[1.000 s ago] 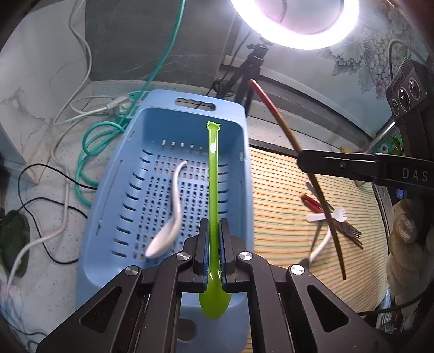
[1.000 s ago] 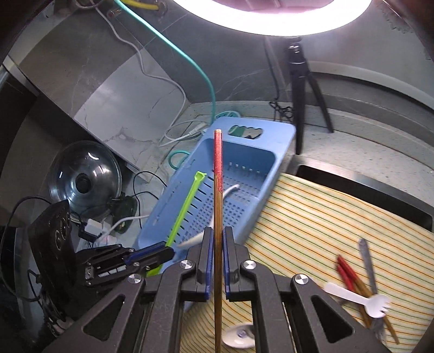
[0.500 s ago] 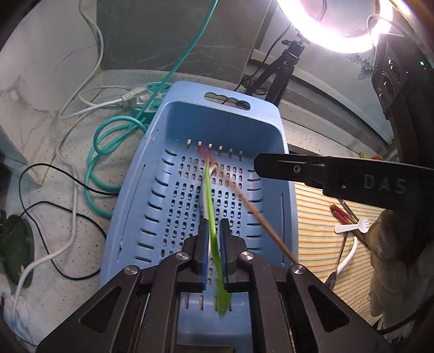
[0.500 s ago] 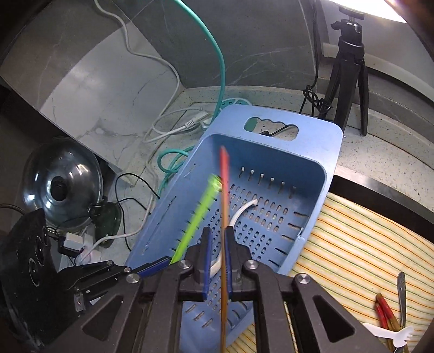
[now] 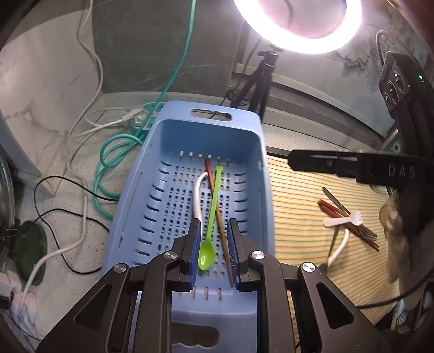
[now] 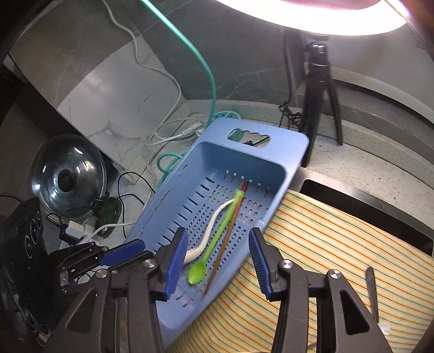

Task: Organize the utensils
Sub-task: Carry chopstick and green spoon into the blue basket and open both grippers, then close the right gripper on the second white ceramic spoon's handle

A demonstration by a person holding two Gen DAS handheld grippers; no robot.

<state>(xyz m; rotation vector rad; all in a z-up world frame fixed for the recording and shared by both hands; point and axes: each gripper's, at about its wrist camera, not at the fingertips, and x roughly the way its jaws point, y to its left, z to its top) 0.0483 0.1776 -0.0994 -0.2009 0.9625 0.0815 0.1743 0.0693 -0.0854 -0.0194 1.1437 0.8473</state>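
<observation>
Reaching back toward the striped mat risks clipping the blue basket's right wall, and the tangled cutlery pile near the mat's right edge could snag together. Both grippers, left and right, are opening with nothing gripped; the green spoon, chopstick and white spoon lie on the basket floor. Cables sprawl across the speckled counter beneath a ring light.
</observation>
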